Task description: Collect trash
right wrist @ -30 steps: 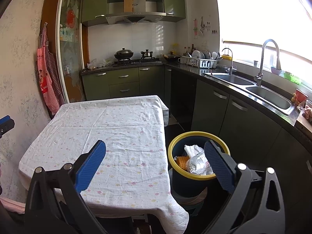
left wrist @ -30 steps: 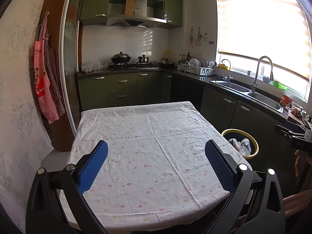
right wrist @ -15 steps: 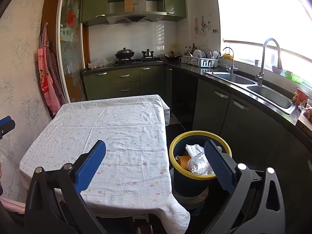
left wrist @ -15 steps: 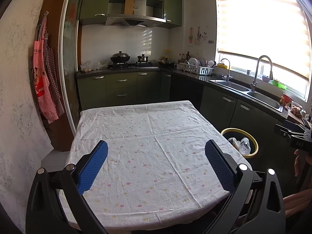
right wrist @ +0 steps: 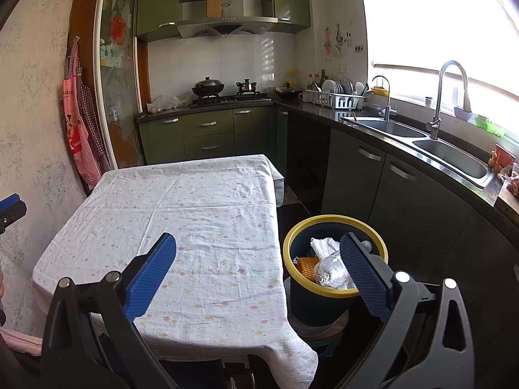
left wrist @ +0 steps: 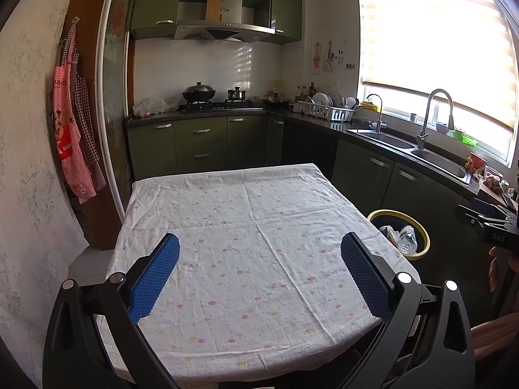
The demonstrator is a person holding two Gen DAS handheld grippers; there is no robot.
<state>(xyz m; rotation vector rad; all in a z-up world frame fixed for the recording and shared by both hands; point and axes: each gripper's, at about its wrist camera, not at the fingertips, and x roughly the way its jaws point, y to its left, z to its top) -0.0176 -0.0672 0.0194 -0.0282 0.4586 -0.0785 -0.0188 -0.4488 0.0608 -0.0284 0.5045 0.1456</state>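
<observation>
A dark bin with a yellow rim (right wrist: 334, 222) stands on the floor right of the table; it holds white paper, crumpled foil and an orange piece. The same bin (left wrist: 418, 253) shows past the table's right edge in the left wrist view. My right gripper (right wrist: 258, 251) hovers open over the table's near right corner, its right finger in front of the bin. Nothing lies between the blue pads of my left gripper (left wrist: 259, 253), which is open above the near half of the table (left wrist: 246, 227). No trash shows on the floral cloth.
Green cabinets (right wrist: 207, 136), a stove with pots (right wrist: 207, 89) and a counter with a double sink (right wrist: 447, 155) line the back and right. Red aprons (left wrist: 73, 142) hang on the left wall. A hand (left wrist: 496, 272) holding the other gripper shows at the right edge.
Both views have risen and drawn back slightly; the table and bin sit a little lower in frame. Both grippers stay open.
</observation>
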